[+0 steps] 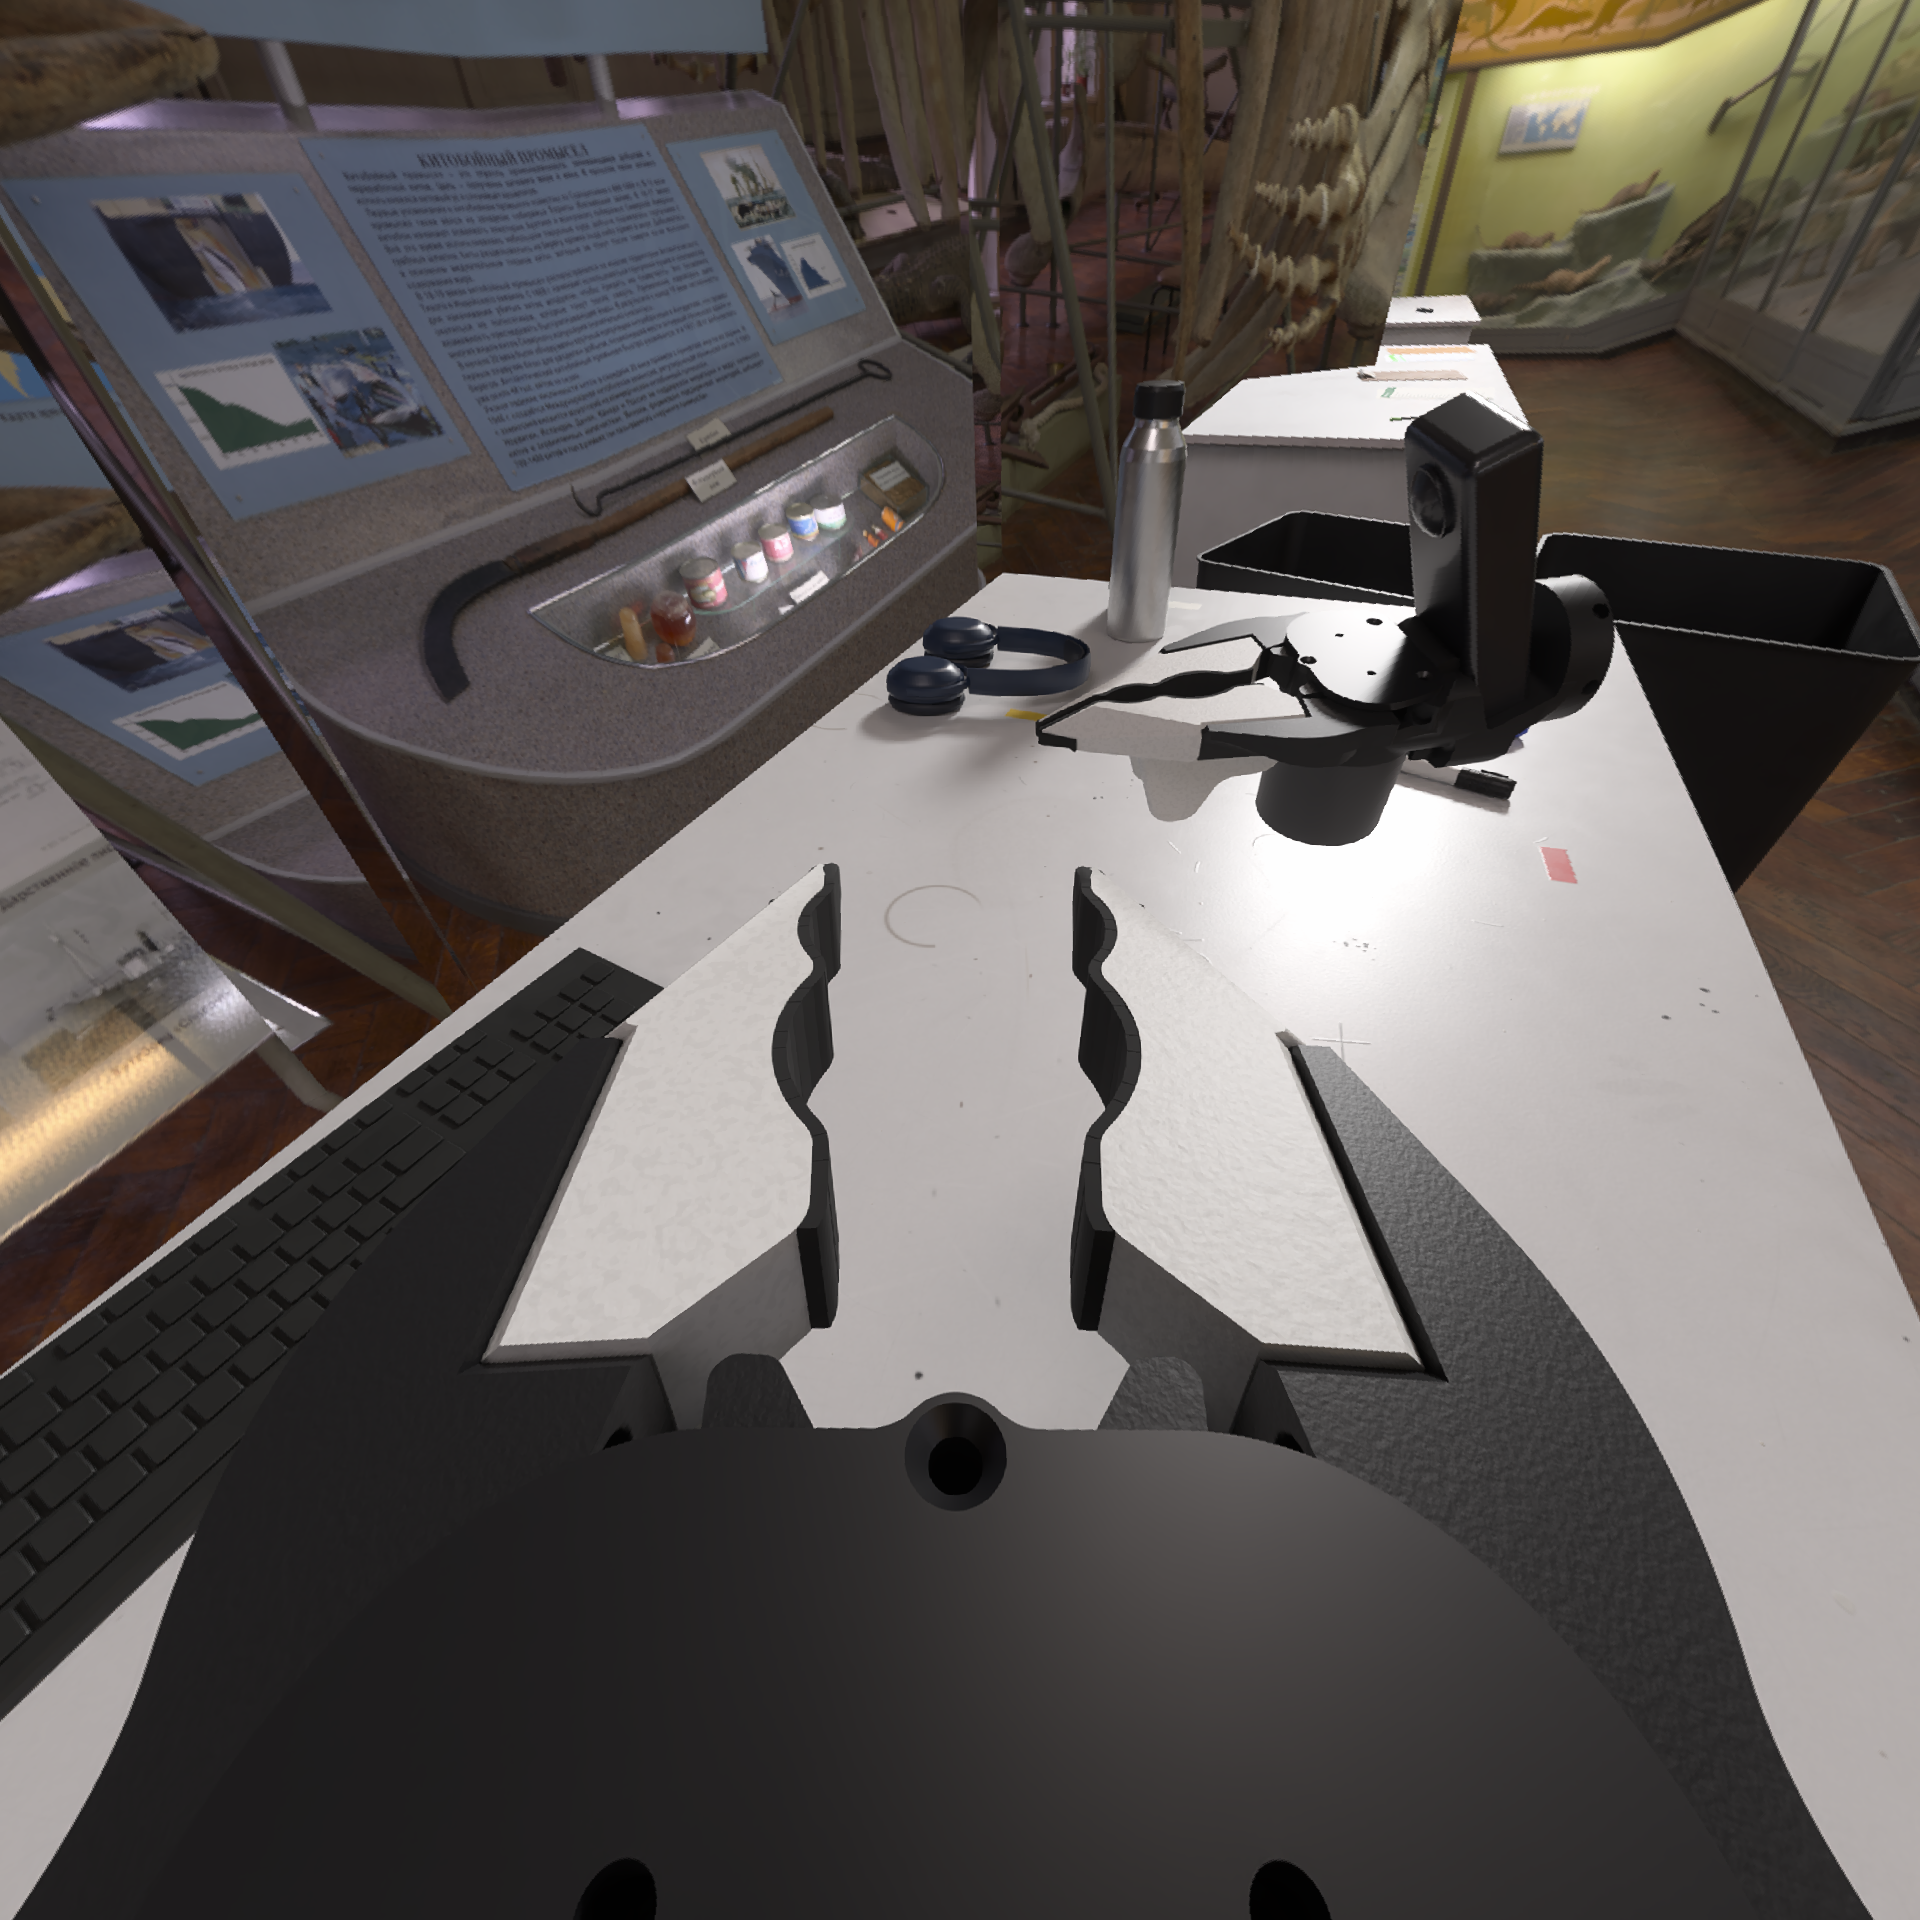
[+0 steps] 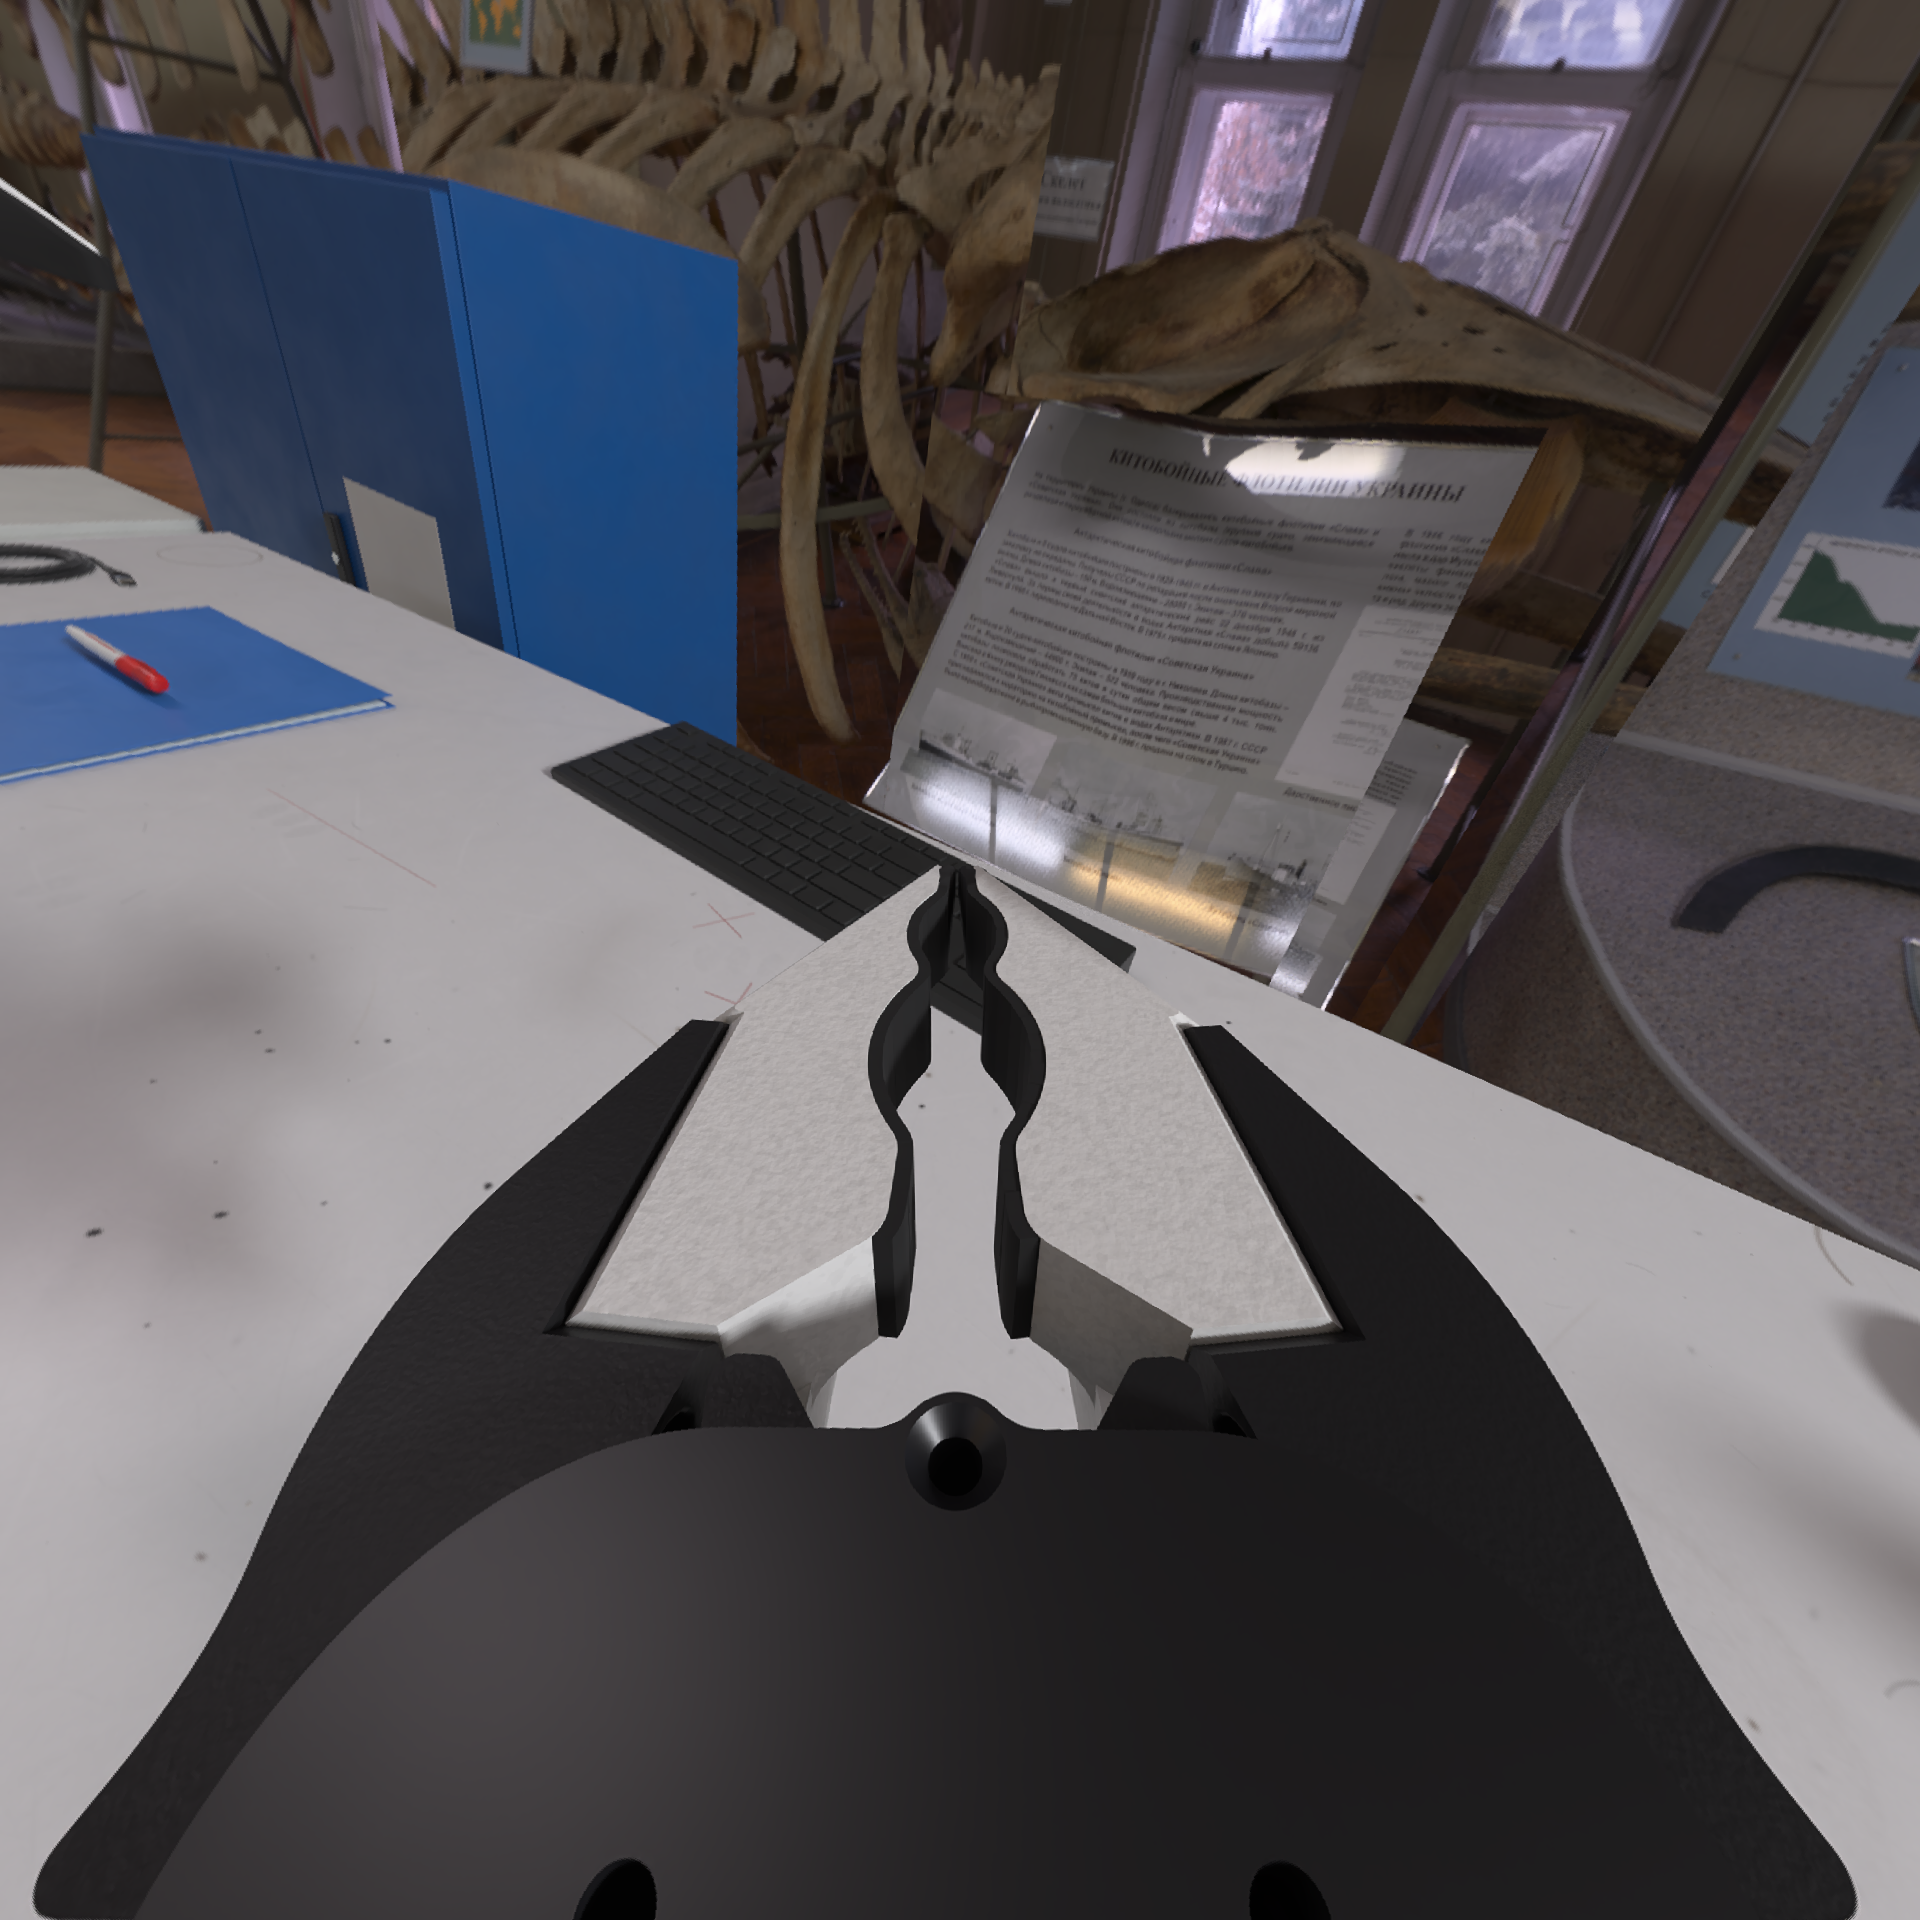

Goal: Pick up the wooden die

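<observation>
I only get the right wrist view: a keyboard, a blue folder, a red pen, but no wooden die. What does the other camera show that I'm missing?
Observer: No die there either. The left wrist view shows dark blue headphones lying on the white table.
Operator: Anything near them?
Observer: A silver bottle with a black cap stands upright close by.
Operator: And the other gripper?
Observer: The left gripper has its fingers apart, with nothing between them, above bare table.
</observation>
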You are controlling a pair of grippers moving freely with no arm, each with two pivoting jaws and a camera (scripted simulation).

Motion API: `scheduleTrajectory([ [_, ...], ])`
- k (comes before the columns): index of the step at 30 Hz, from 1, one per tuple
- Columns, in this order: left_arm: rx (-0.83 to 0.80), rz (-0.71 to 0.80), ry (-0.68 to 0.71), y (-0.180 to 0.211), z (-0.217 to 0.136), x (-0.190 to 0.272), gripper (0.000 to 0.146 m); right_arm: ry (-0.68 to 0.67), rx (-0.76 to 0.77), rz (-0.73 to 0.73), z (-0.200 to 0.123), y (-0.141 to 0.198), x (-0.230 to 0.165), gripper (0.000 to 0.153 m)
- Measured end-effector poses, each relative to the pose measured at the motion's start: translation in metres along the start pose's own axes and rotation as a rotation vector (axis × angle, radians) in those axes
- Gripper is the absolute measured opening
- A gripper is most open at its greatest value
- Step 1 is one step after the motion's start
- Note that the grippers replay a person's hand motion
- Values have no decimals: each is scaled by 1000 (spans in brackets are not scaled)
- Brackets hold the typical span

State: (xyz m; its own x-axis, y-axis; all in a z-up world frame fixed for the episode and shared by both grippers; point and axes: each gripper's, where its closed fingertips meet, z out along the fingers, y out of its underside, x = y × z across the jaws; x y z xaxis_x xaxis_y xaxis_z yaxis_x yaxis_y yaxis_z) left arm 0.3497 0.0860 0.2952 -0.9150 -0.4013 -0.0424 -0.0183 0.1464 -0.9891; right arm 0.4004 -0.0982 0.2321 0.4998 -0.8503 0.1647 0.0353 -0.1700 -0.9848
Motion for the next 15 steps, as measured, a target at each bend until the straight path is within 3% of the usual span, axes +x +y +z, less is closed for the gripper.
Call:
scheduleTrajectory([
  [6, 1, -4, 0, 0, 1, -1, 45, 8, 88, -83, -5, -12, -9, 0],
  [10, -2, 1, -11, 1, 0, -3, 45, -3, 32, -134, -2, -4, -12, 1],
  [15, 7, 17, -60, -2, -5, -10, 45, -80, -126, -61, 9, 25, -19, 1],
])
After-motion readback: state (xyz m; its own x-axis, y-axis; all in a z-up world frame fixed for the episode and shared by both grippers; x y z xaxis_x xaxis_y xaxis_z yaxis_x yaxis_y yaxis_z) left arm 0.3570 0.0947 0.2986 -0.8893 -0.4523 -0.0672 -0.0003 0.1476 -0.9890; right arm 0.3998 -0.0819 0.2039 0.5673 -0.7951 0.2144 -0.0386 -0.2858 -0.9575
